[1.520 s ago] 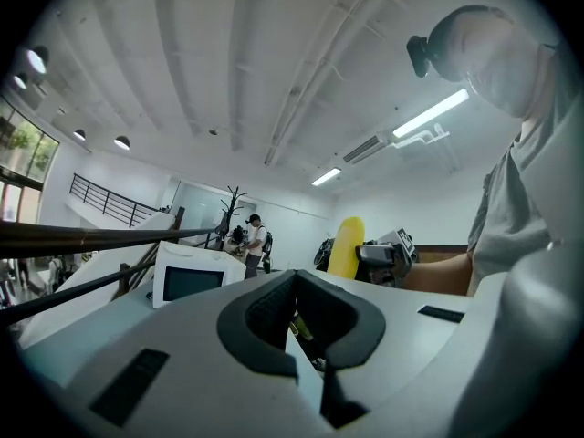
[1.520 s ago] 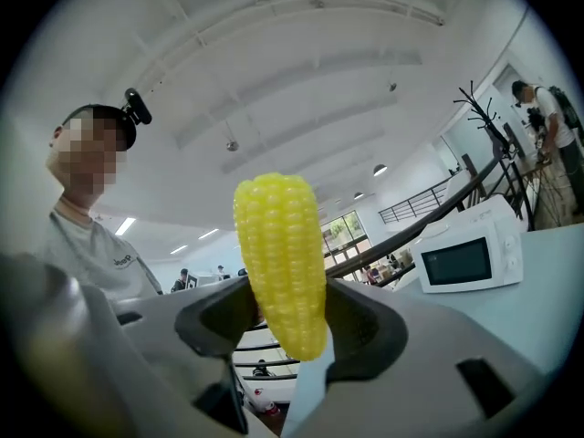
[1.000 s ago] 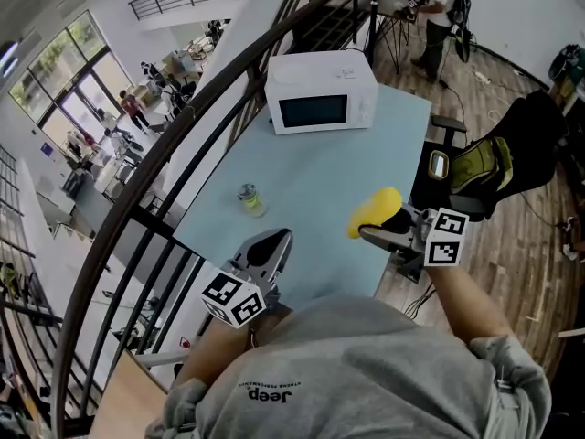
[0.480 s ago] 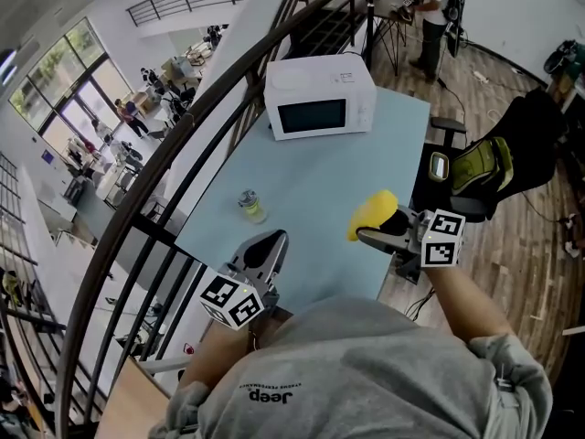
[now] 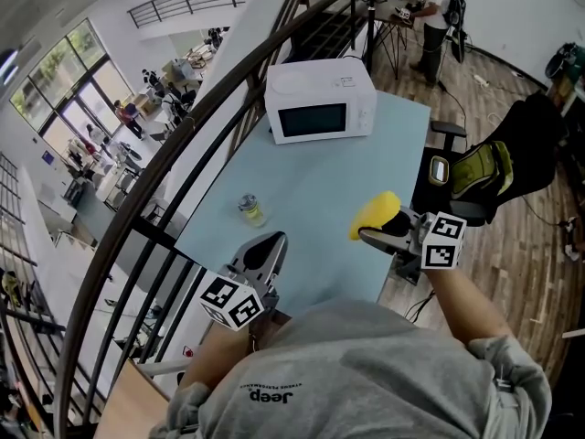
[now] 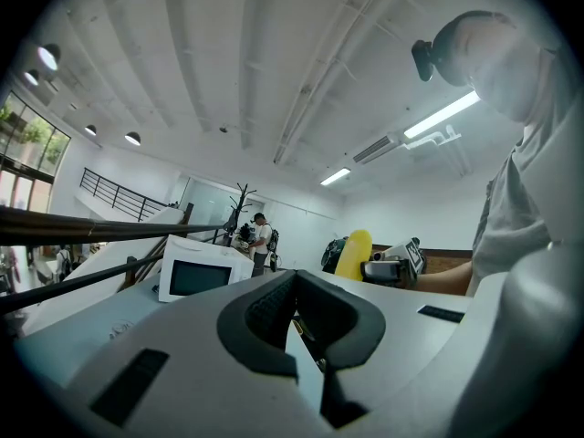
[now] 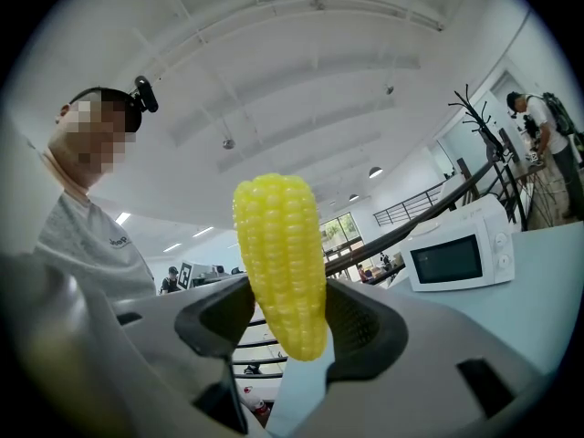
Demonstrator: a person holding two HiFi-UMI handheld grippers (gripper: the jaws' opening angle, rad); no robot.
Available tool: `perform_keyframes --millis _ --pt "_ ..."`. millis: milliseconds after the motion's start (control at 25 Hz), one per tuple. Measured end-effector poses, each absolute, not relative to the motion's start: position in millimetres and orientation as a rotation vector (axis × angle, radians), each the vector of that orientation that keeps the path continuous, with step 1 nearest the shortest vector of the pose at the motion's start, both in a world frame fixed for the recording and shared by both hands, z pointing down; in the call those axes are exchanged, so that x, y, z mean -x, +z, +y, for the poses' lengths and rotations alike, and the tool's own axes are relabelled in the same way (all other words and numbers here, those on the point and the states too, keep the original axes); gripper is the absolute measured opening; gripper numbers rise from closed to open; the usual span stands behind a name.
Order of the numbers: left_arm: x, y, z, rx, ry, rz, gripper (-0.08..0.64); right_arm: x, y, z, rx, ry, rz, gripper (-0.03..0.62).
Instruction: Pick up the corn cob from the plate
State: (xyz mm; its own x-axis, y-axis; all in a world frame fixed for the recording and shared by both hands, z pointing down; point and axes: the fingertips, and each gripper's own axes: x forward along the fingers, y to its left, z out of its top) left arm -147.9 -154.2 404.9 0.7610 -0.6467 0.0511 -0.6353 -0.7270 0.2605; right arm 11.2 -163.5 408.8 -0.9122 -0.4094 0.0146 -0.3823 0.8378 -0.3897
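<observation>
Pale blue counter [image 5: 315, 176]: right hand-held gripper [image 5: 364, 234], held level, clamps upright corn [image 5: 376, 212]; left hand-held gripper [image 5: 271, 243] level, jaws apart, empty.

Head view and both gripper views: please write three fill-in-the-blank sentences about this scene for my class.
The right gripper holds a corn cob coloured ____.
The left gripper holds ____.
The microwave on the table has its door ____.
Missing words: yellow; nothing; closed.
</observation>
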Motion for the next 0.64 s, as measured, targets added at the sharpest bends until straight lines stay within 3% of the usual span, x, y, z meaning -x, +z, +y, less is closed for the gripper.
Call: perform_keyframes --millis 640 --pt "146.2 404.7 -160.8 -2.696 -0.071 -0.994 0.018 -15.0 409.9 -168.2 0.654 -0.591 2.954 0.252"
